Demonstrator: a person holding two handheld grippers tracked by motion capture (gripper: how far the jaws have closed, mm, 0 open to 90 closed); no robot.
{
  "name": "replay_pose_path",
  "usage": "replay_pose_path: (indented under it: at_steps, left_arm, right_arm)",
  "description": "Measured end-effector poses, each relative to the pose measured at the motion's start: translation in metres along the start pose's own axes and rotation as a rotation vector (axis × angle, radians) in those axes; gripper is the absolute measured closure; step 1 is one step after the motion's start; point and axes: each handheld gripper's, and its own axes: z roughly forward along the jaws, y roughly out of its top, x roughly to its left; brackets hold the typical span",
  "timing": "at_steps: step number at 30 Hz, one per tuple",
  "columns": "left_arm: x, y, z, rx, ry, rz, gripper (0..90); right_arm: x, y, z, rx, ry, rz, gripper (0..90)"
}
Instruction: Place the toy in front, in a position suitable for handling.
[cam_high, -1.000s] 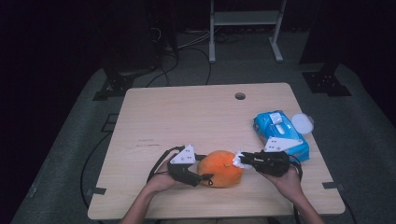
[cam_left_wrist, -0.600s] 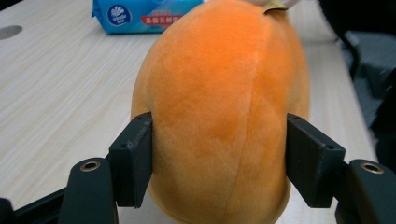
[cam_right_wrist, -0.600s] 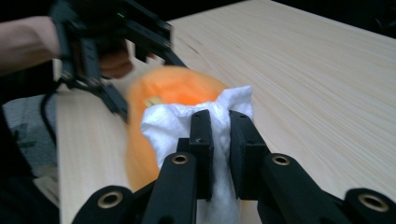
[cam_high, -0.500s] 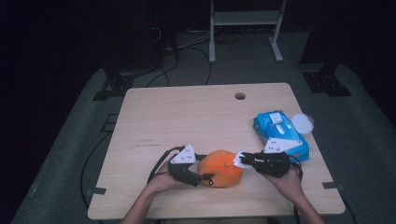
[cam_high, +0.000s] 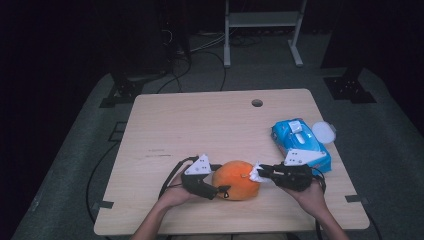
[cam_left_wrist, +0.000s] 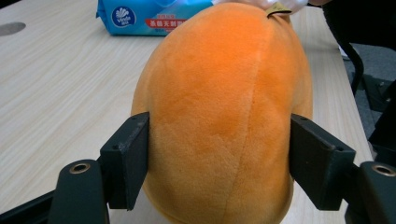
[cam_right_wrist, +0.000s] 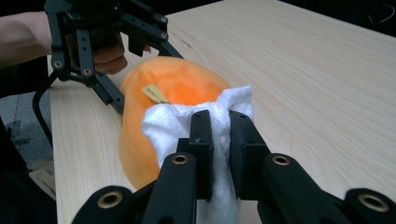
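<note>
Slippage is our worry here: the plush orange toy (cam_high: 236, 180) lies near the table's (cam_high: 200, 120) front edge. Our left gripper (cam_left_wrist: 219, 154) has just been loosening around it, while our right gripper (cam_right_wrist: 219, 140) pinches a white wipe (cam_right_wrist: 173, 123) against it, so wiping could shove it loose.

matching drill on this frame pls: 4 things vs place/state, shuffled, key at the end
1. orange plush toy
2. white wipe
3. blue wipe pack
4. round white lid

a. pinched in the right gripper
b. on the table's right side, behind the right hand
c. at the table's right edge, beside the pack
d. between the left gripper jaws

Pairs: 1-d, 2-a, 3-b, 4-c
</note>
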Motion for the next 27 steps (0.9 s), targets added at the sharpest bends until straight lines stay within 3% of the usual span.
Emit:
replay_pose_path:
  at_steps: [2,3,5,8,10,16,20,21,24,26,27]
  left_arm:
    - [-0.005,0.004,0.003,-0.001,0.005,0.023,28.7]
    - [-0.011,0.008,0.005,0.012,0.008,0.060,28.5]
    - [-0.013,0.009,0.006,0.019,0.012,0.071,28.1]
    - [-0.008,0.003,0.004,-0.009,-0.013,0.033,25.6]
    - [-0.006,0.002,0.003,-0.014,-0.013,0.014,25.9]
    - [-0.011,0.009,0.010,-0.013,0.015,0.031,28.1]
    - [-0.015,0.013,0.014,-0.009,0.018,0.048,28.0]
    - [-0.017,0.014,0.015,0.005,0.018,0.060,26.5]
    - [-0.013,0.012,0.011,-0.008,-0.014,0.030,19.9]
    - [-0.007,0.009,0.008,-0.021,-0.027,-0.013,18.4]
    - [-0.003,0.007,0.009,-0.036,-0.038,-0.059,20.9]
  right_arm:
    - [0.004,0.004,0.003,-0.023,0.028,0.008,79.6]
    - [0.011,0.010,0.009,-0.032,0.052,-0.010,79.5]
    - [0.012,0.011,0.011,-0.031,0.058,-0.019,79.5]
    - [0.009,0.009,0.011,-0.024,0.060,-0.013,79.6]
    - [0.004,0.005,0.007,-0.016,0.032,-0.006,79.6]
    - [-0.002,0.004,-0.002,-0.016,-0.008,0.004,79.6]
    - [0.005,0.011,0.003,-0.047,0.031,0.000,79.6]
    - [0.011,0.014,0.009,-0.033,0.034,-0.043,79.6]
    - [0.010,0.013,0.010,-0.030,0.046,-0.036,79.6]
    - [0.006,0.009,0.007,-0.025,0.028,-0.021,79.6]
    - [0.002,0.007,0.004,-0.025,0.015,-0.003,79.6]
